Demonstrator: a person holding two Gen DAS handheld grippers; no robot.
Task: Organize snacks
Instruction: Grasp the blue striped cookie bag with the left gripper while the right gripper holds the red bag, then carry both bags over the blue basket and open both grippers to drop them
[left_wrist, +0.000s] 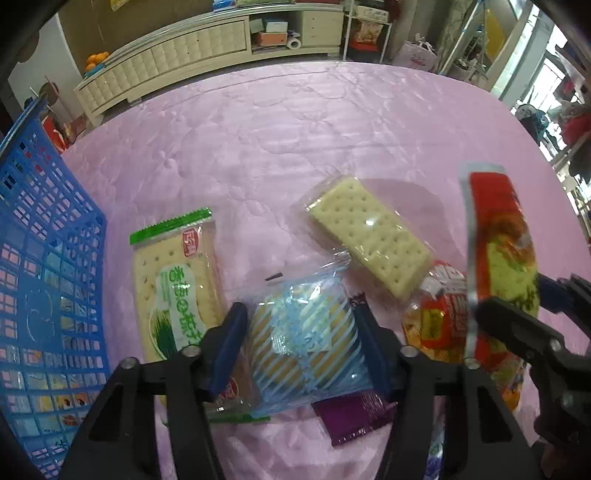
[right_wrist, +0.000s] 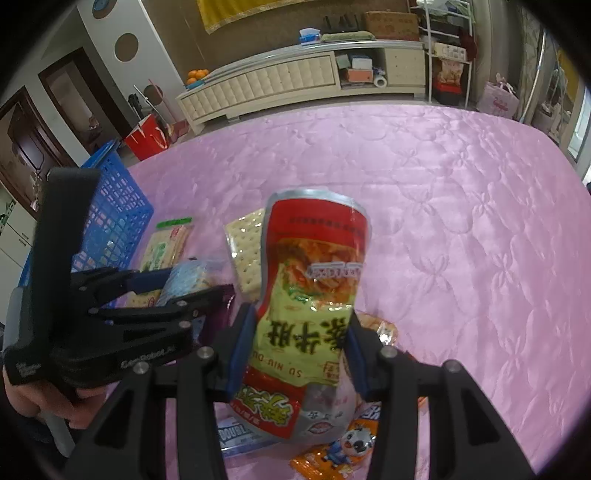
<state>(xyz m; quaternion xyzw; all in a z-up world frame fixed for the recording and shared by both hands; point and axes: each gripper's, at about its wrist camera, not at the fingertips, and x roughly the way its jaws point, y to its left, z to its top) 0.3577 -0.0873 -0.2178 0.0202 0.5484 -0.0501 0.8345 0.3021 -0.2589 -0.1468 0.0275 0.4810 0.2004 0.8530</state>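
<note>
Left gripper (left_wrist: 301, 332) jaws straddle the blue-striped clear cracker packet (left_wrist: 306, 343) at frame bottom centre, not yet pinching. Right gripper (right_wrist: 295, 347) pinches the red-yellow foil snack bag (right_wrist: 314, 288), lifted. Next: close left jaws, carry both to the blue plastic mesh basket (left_wrist: 48, 258) at left.

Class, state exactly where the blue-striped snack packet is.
In the left wrist view, the blue-striped packet lies between the left gripper fingers, right of the green cracker pack.
</note>
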